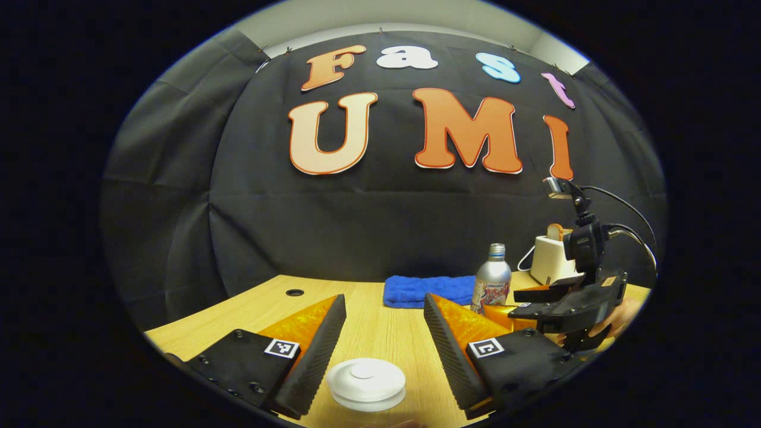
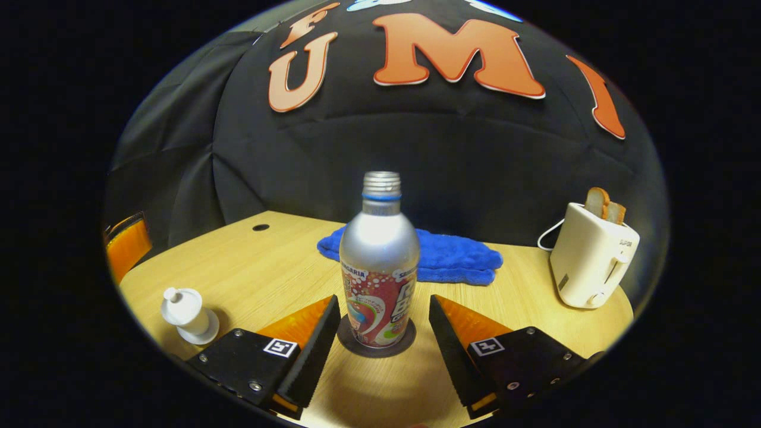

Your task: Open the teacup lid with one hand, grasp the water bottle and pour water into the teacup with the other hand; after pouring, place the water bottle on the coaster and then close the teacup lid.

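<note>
The silver water bottle (image 2: 378, 261) with a printed label stands upright and capless on a dark round coaster (image 2: 376, 349). My right gripper (image 2: 383, 300) is open, one finger on each side of the bottle's base, not touching it. The white teacup (image 2: 187, 315) with its lid on sits at the table's left in the right gripper view. In the left gripper view the teacup's lid (image 1: 365, 380) lies just below and between the fingers of my open left gripper (image 1: 384, 300). The bottle (image 1: 492, 285) and the right gripper (image 1: 529, 303) show at the right there.
A blue towel (image 2: 443, 252) lies behind the bottle. A white toaster (image 2: 591, 255) with bread slices stands at the back right, its cord trailing behind. The wooden table (image 2: 261, 267) has a cable hole (image 2: 260, 227) at the back left. A hand (image 1: 624, 315) holds the right gripper.
</note>
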A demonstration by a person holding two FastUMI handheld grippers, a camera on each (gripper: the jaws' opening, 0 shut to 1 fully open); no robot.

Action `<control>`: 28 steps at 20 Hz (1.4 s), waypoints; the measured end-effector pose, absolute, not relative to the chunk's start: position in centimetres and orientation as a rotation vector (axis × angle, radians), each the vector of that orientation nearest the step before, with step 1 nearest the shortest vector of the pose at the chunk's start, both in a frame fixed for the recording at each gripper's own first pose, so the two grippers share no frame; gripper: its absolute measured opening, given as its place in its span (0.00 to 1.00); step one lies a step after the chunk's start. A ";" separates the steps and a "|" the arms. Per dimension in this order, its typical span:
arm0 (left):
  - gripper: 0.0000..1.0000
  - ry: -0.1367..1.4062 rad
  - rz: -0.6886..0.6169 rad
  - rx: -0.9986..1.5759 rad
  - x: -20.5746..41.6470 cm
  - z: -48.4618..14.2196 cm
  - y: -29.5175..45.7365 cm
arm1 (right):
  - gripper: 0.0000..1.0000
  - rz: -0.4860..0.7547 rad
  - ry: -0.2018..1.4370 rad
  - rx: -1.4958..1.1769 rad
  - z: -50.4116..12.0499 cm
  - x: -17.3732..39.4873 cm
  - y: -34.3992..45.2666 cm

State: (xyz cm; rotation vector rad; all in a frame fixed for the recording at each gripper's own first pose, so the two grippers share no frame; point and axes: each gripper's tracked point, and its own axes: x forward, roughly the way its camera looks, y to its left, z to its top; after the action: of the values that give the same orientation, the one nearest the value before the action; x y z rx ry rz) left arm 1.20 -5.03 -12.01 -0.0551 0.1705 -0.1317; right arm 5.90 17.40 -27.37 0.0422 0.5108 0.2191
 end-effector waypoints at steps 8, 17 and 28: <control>1.00 0.114 -0.150 -0.089 0.9 -8.5 -7.4 | 0.96 0.147 0.268 -0.005 -17.8 2.3 13.0; 1.00 0.063 -0.121 -0.068 0.6 -5.4 -7.5 | 0.97 0.038 0.124 -0.017 -12.7 -0.6 7.9; 1.00 0.046 -0.090 -0.050 0.2 -5.0 -6.4 | 0.97 0.026 0.110 -0.023 -12.2 -2.4 6.8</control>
State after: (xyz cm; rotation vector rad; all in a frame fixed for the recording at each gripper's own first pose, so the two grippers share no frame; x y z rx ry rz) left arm 0.18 -6.42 -5.03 -0.0496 0.0464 -0.0897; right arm -2.37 6.81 -12.18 -0.0233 0.1097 0.0260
